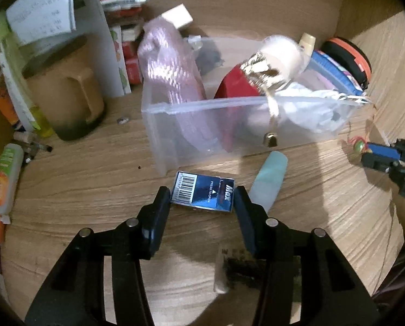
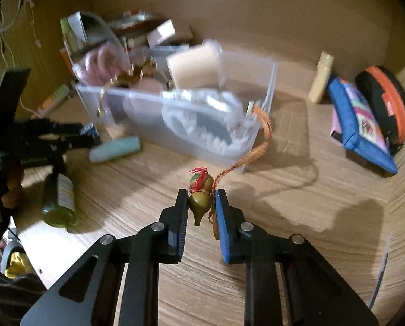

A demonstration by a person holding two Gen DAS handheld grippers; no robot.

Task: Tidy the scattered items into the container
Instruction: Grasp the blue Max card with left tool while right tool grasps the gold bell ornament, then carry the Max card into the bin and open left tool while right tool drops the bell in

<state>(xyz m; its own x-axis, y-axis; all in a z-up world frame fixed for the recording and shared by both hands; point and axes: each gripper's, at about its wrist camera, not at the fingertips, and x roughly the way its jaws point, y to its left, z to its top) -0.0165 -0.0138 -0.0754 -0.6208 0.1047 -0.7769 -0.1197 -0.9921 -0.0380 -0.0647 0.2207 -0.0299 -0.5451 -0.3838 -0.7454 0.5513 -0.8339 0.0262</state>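
On wood-grain tabletop (image 2: 297, 217): clear container (image 1: 202, 125)

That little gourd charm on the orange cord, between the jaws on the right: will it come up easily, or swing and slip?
The gourd charm looks smooth and rounded, so it may slip or twist between the flat jaws of the right gripper. Its braided orange cord lies limp and runs up to the clear container, so it will likely dangle, drag and perhaps snag.

Brown mug (image 1: 66, 100) at left rear of desk (image 1: 94, 190), paper slip (image 1: 43, 8) above it. Orange-black round case (image 2: 387, 103) against right wall, blue pouch (image 2: 357, 125) leaning on it.
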